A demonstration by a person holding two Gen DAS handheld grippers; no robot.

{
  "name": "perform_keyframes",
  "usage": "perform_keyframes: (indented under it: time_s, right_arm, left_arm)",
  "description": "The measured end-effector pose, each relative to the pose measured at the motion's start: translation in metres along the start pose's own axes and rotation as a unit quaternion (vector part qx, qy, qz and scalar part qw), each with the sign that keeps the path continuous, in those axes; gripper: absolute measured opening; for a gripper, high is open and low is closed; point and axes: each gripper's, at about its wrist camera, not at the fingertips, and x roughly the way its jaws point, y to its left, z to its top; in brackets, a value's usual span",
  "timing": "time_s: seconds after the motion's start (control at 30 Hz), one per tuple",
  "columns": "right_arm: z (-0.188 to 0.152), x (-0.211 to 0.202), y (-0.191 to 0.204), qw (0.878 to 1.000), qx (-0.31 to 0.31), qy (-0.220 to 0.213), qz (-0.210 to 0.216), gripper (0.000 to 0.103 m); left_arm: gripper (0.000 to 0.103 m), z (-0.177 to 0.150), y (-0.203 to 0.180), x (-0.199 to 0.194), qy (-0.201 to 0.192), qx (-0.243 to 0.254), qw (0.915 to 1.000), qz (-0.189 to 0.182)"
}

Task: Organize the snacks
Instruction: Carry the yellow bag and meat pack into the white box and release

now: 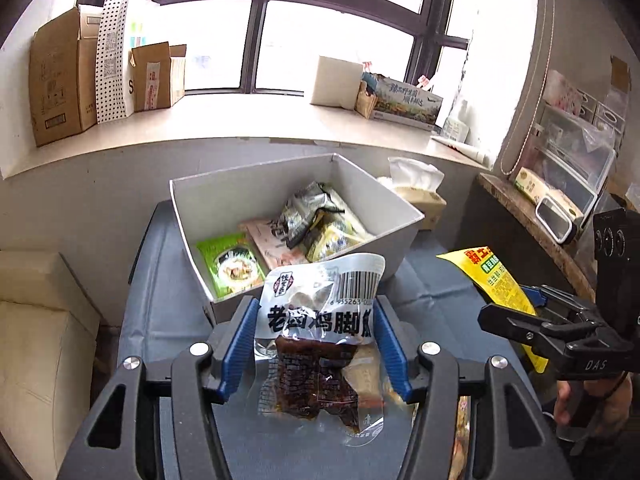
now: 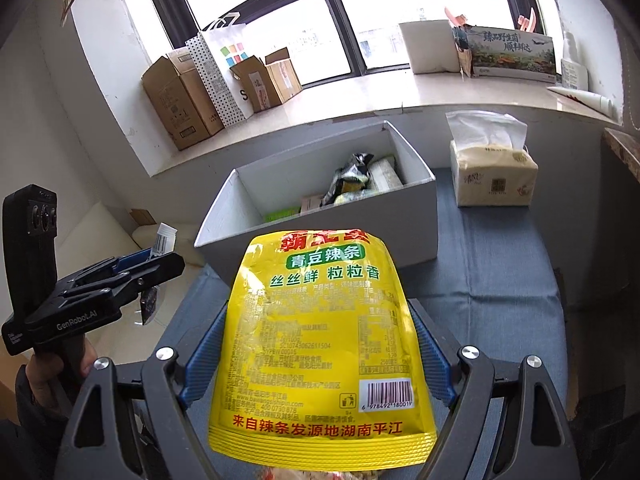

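Left gripper (image 1: 316, 344): the blue pads (image 1: 236, 344) press on both side edges of a clear snack packet (image 1: 320, 344) that shows dark pieces inside and a white top with black characters and a barcode. The packet is held clear of the blue-grey table cover (image 1: 160, 312), with its top edge towards 12 o'clock.

Right gripper (image 2: 320, 344): the jaws stand wide, and the pads (image 2: 204, 352) bear on the two sides of a yellow snack bag (image 2: 316, 336) with a green label and a barcode at its 5 o'clock corner. The bag fills the whole span between the fingers. In the left wrist view the same gripper (image 1: 520, 312) appears at 3 o'clock with the yellow bag (image 1: 492, 276) projecting from it. In the right wrist view the left gripper (image 2: 132, 268) appears at 9 o'clock, with a person's hand (image 2: 60, 368) on its handle.

White box (image 1: 224, 196): located at 12 o'clock from both grippers, standing on the table cover. It is open at the top and holds several snacks, among them a green packet (image 1: 230, 262) at the 7 o'clock side of the interior and silver-and-yellow packets (image 1: 320, 216) near the middle.

Tissue pack (image 2: 492, 172): stands just beside the box, at 3 o'clock from it.

Windowsill (image 2: 360, 96): behind the box, carrying cardboard boxes (image 2: 180, 100) and a dotted paper bag (image 2: 216, 76).
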Motion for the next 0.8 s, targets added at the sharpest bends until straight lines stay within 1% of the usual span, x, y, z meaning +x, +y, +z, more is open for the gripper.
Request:
perform_keyframes:
  time_s: [0.1,0.17,0.23,0.3,0.4,0.47,0.5,0.53,0.57,0.6,0.67,0.8]
  right_arm:
    - [0.034,0.022,-0.006,1.000,0.004,-0.007,-0.008,0.088]
    - [0.058,0.041,-0.012,1.000,0.012,-0.008,-0.001,0.088]
    - [0.080,0.060,-0.016,1.000,0.016,-0.008,-0.004,0.088]
    - [0.100,0.081,-0.021,1.000,0.021,-0.003,-0.001,0.088]
    - [0.124,0.110,-0.031,0.999,0.027,0.007,-0.019,0.089]
    - [0.134,0.126,-0.036,0.999,0.022,0.013,-0.024,0.091]
    - [0.137,0.131,-0.038,0.999,0.022,0.017,-0.031,0.094]
    - [0.139,0.134,-0.040,0.999,0.023,0.018,-0.037,0.100]
    - [0.140,0.134,-0.041,0.999,0.026,0.015,-0.044,0.103]
    - [0.141,0.130,-0.042,0.999,0.031,0.005,-0.044,0.103]
    - [0.141,0.122,-0.042,0.999,0.039,-0.011,-0.031,0.103]
    - [0.139,0.109,-0.039,0.999,0.033,-0.017,-0.035,0.103]
  left_arm:
    - [0.062,0.026,0.005,0.015,-0.003,-0.006,0.9999,0.015]
    - [0.062,0.043,0.010,0.027,-0.005,-0.008,0.9996,0.026]
    - [0.062,0.058,0.016,0.040,-0.005,-0.012,0.9994,0.033]
    - [0.063,0.070,0.023,0.054,-0.001,-0.020,0.9987,0.048]
    - [0.063,0.082,0.032,0.073,0.000,-0.022,0.9973,0.070]
    - [0.072,0.087,0.036,0.084,0.003,-0.018,0.9973,0.072]
    - [0.084,0.088,0.038,0.090,0.010,-0.016,0.9973,0.071]
    - [0.097,0.089,0.041,0.095,0.016,-0.018,0.9966,0.079]
    - [0.101,0.088,0.043,0.097,0.016,-0.021,0.9959,0.087]
    - [0.103,0.087,0.045,0.098,0.012,-0.023,0.9960,0.086]
    - [0.103,0.085,0.047,0.100,0.016,-0.024,0.9962,0.083]
    - [0.103,0.077,0.045,0.100,0.021,-0.019,0.9963,0.081]
